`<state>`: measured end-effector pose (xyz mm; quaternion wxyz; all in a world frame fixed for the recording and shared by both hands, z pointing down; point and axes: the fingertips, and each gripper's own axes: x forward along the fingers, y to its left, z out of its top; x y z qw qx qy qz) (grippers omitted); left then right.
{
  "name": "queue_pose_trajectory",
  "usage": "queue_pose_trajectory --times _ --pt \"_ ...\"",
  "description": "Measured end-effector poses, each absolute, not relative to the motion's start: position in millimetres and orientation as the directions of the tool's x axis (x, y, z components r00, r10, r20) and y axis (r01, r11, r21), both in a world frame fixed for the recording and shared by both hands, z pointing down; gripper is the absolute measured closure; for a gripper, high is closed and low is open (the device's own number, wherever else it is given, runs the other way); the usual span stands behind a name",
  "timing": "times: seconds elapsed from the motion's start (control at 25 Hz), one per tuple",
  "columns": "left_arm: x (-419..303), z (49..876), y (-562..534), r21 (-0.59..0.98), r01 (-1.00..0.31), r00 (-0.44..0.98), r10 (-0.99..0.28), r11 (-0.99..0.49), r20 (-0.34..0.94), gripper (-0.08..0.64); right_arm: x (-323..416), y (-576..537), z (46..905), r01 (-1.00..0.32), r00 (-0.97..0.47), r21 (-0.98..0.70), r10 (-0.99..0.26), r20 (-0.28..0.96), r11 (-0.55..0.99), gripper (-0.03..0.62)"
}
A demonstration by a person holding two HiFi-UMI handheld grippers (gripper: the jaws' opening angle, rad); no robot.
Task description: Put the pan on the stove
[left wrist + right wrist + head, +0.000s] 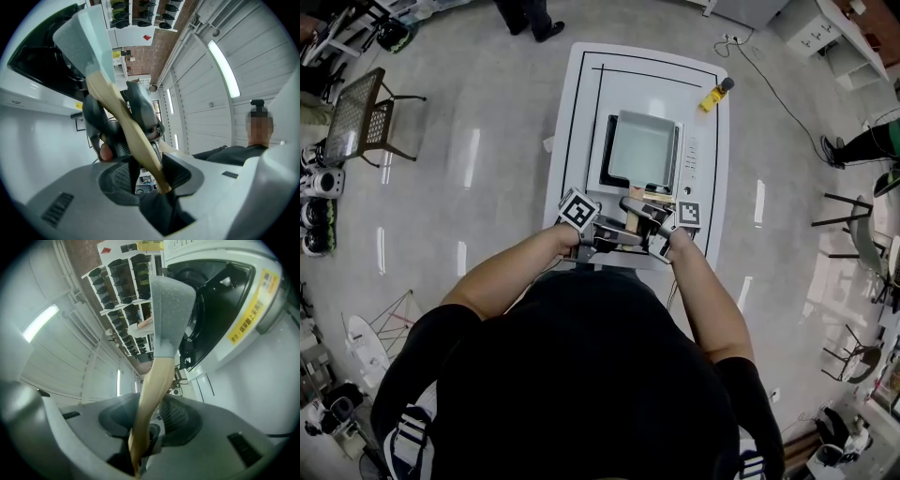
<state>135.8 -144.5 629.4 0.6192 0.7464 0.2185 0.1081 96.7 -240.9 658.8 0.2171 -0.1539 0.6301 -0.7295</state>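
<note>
While the square pan [642, 150] seems to rest on the stove [607, 155], left gripper [147, 164] and right gripper [147, 416] jaws both clamp its wooden handle [123, 117].

Bright even light, glare on floor [473, 155], fisheye edges.

A yellow object [713, 96] lies at the white table's [572, 122] far right corner; a wicker chair [356, 117] stands well left.
</note>
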Motion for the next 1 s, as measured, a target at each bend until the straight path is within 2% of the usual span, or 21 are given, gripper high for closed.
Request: queue_pose_trajectory --times 1.0 --pt "136.9 665.6 -128.3 0.978 0.153 0.862 0.502 -0.141 -0.063 0.428 94.5 -226.2 692.0 0.119 -0.899 -0.988 -0.433 -0.065 -0.098 0.457"
